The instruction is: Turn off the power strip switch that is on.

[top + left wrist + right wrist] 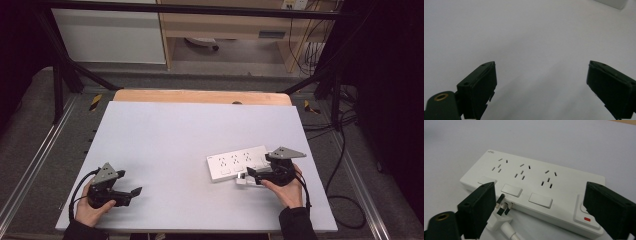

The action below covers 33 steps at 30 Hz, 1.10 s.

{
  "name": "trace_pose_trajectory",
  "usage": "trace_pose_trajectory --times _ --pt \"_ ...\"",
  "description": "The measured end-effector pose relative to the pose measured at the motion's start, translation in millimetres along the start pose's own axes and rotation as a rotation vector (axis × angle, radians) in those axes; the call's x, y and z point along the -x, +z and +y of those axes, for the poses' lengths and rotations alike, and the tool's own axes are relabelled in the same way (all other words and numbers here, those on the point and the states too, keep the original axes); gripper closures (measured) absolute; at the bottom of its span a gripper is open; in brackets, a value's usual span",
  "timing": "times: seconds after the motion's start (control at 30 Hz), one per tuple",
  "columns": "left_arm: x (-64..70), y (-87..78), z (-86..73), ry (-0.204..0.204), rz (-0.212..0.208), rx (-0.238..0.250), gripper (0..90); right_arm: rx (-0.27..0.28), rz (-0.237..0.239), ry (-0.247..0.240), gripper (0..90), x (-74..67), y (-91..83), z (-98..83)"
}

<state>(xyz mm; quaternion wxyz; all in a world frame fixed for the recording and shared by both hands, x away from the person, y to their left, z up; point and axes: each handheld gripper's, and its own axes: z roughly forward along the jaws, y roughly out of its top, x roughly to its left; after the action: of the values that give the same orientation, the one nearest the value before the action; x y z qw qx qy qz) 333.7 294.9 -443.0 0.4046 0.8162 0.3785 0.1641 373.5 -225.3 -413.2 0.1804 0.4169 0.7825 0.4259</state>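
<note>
A white power strip (235,162) with three sockets and several switches lies on the white tabletop (175,140), right of centre. In the right gripper view the power strip (534,177) sits just beyond the jaws. A white plug (502,212) with metal prongs rests on the table against the strip's near edge, beside the left jaw. My right gripper (251,175) is open, and in its own view my right gripper (540,188) has no pad pressing on the plug (245,181). My left gripper (134,192) rests at the front left; its own view shows my left gripper (541,67) open with nothing between its jaws.
A wooden table edge (200,96) shows beyond the white surface. Black frame posts (57,85) and metal rails flank the table. Cables (345,150) trail on the floor at the right. Shelving (225,25) stands at the back.
</note>
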Motion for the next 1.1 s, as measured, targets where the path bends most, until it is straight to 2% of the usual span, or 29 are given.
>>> trace_pose_trajectory --times 0.13,0.27,0.43,0.6,0.8,1.1 --pt "-0.2 0.1 0.1 -0.001 0.001 0.0 8.8 -0.009 0.013 0.008 2.9 1.5 -3.8 -2.0" --pt "-0.4 -0.4 0.1 -0.001 0.001 0.0 8.4 -0.025 0.022 0.012 0.7 3.9 -7.3 -6.6" --pt "0.0 0.3 0.1 0.001 0.0 -0.003 8.3 -0.039 0.011 0.005 0.7 9.0 -13.8 -14.1" --pt "0.0 0.0 0.2 0.0 0.001 -0.002 8.1 -0.051 0.025 0.012 0.6 14.6 -20.2 -24.0" --pt "0.0 0.5 0.1 0.004 -0.001 -0.006 7.9 -0.053 0.019 0.01 0.6 21.1 -27.0 -37.9" --pt "-0.3 0.2 0.0 0.002 0.0 -0.004 7.8 -0.071 0.019 0.023 0.6 27.1 -32.0 -52.6"
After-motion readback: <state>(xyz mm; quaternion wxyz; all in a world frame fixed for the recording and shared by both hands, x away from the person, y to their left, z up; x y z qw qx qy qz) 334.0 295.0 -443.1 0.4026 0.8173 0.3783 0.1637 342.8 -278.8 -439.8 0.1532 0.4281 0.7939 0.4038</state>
